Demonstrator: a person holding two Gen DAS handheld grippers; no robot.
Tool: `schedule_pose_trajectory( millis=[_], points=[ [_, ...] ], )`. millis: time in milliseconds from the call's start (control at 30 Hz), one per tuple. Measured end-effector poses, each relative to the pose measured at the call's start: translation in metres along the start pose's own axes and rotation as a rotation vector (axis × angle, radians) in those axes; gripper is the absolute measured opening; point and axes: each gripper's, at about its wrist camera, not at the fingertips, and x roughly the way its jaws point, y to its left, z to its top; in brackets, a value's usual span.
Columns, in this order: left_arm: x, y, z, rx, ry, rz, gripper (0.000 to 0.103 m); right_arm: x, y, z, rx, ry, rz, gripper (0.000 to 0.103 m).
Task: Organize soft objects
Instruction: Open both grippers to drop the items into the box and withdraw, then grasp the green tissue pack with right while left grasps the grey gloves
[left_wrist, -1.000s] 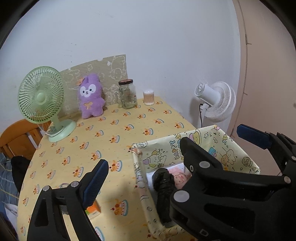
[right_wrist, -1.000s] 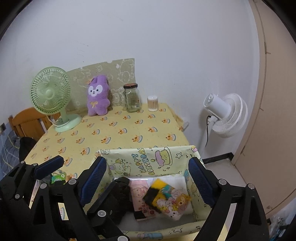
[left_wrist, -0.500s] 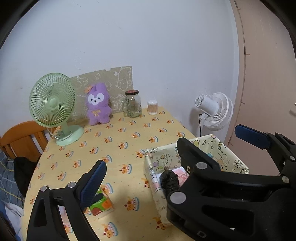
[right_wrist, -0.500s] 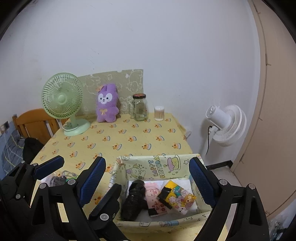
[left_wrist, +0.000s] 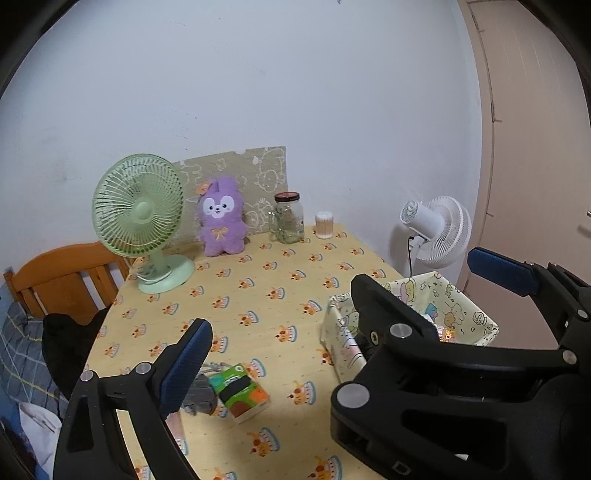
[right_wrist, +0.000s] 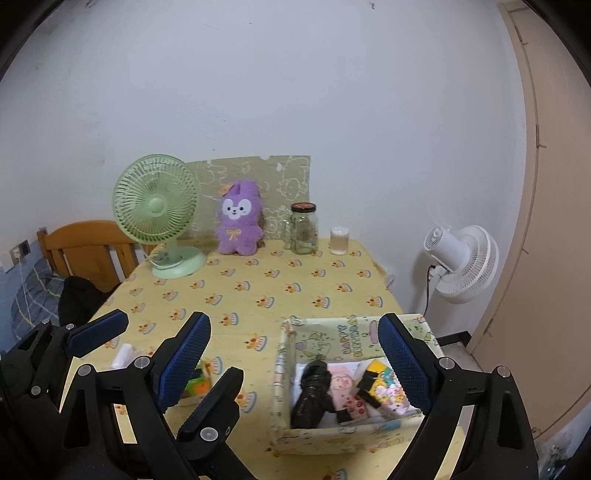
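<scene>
Looking along the left gripper (left_wrist: 340, 299), its blue-padded jaws stand wide apart with nothing between them, raised above the yellow tablecloth (left_wrist: 258, 295). Below the left finger lies a green tissue pack (left_wrist: 240, 391), touching a small grey cloth (left_wrist: 199, 395) on its left. The patterned fabric box (left_wrist: 458, 306) sits at the right edge of the table, partly hidden behind the black frame of the other tool. At the far side stand a green desk fan (left_wrist: 142, 218), a purple plush bunny (left_wrist: 221, 218), a glass jar (left_wrist: 289, 218) and a small cotton-swab pot (left_wrist: 324, 225); a white fan (left_wrist: 439, 232) stands beyond the table's right edge.

From the right wrist view, the right gripper (right_wrist: 295, 350) is also spread wide and holds nothing. The fabric box (right_wrist: 325, 343) lies near, between its fingers but lower and closer to the right one. Inside it are a black bundle (right_wrist: 312, 391), a pink item (right_wrist: 345, 395) and a yellow cartoon-printed piece (right_wrist: 388, 384). The left gripper (right_wrist: 144, 328) shows at the near left, above the tissue pack (right_wrist: 195, 384). The plush bunny (right_wrist: 238, 221) sits far back against the wall.
</scene>
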Motion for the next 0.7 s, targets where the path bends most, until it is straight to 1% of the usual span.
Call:
schedule_pose_trajectory(
  millis=[333, 700],
  points=[
    [-0.023, 0.025, -0.003, -0.019, -0.033, 0.015, 0.099, -0.019, 0.029, 0.003, -0.014, -0.032, 0.028, 0.094],
    [-0.028, 0.049, -0.019, -0.032, -0.025, 0.034, 0.099, -0.020, 0.056, -0.004, -0.036, -0.031, 0.059, 0.096]
  ],
)
